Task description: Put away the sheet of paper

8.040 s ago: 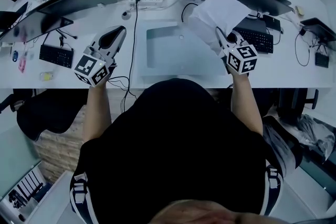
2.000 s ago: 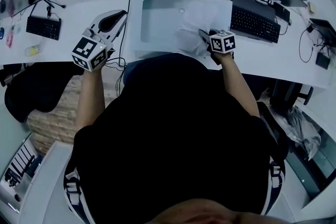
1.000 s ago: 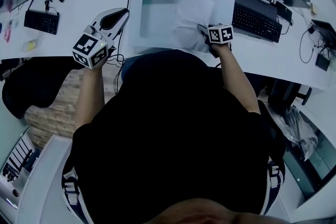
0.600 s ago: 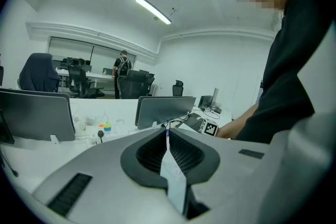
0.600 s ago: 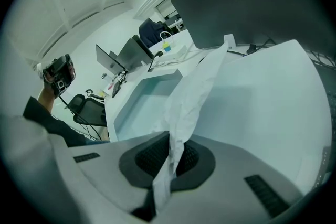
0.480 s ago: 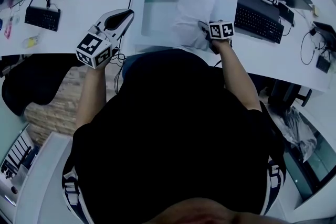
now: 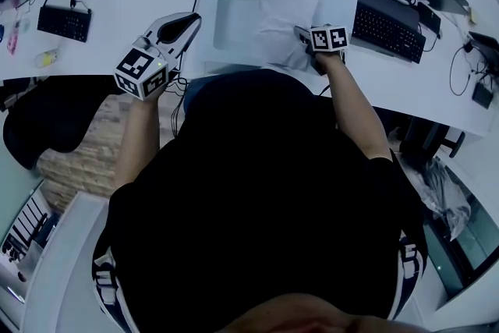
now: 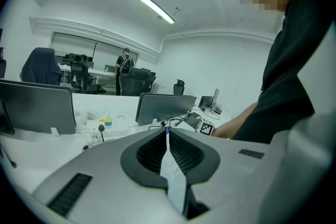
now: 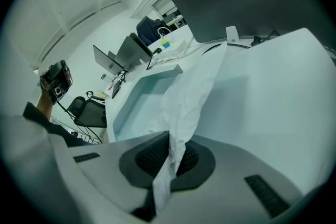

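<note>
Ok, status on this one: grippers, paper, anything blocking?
Right gripper shut on the sheet of paper. Left gripper shut, empty, held aside. Paper lies over the tray's right half. Nothing in the way.

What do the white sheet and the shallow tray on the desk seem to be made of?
Sheet of paper: thin matt white paper, creased and crumpled at the right tongs.
Tray: probably moulded plastic, pale and smooth; rounded inner corners suggest it, not certain.
</note>
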Demonstrator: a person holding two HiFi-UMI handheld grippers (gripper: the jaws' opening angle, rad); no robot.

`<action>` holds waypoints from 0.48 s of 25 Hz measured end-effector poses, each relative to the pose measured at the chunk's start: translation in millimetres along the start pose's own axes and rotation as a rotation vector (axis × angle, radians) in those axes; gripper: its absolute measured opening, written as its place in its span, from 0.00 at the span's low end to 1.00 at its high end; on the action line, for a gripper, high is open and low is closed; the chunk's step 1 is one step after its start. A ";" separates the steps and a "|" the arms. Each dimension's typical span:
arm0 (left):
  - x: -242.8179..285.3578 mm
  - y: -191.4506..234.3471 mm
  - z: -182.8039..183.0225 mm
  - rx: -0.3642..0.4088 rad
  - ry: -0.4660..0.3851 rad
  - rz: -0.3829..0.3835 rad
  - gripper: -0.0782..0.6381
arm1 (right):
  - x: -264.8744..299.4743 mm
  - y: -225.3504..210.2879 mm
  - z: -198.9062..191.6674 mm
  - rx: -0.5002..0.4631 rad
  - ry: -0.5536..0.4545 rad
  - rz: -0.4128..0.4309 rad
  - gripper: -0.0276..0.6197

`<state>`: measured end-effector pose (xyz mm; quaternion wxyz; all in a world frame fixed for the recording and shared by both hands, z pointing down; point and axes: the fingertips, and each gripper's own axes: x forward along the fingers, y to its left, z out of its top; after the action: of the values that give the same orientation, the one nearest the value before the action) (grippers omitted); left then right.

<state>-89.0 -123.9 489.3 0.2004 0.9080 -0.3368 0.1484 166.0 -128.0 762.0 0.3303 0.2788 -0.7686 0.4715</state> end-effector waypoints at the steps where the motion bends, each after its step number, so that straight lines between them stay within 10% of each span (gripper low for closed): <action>1: -0.8 1.0 -1.0 -0.002 0.000 0.001 0.16 | 1.5 0.7 0.7 -0.001 0.001 0.002 0.06; 12: -2.6 17.5 -27.0 -0.066 0.042 0.009 0.16 | 16.4 13.2 12.7 -0.024 0.006 0.018 0.06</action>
<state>-106.2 -122.1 516.6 0.2365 0.8961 -0.3411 0.1572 142.8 -136.2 763.2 0.3317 0.2664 -0.7756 0.4663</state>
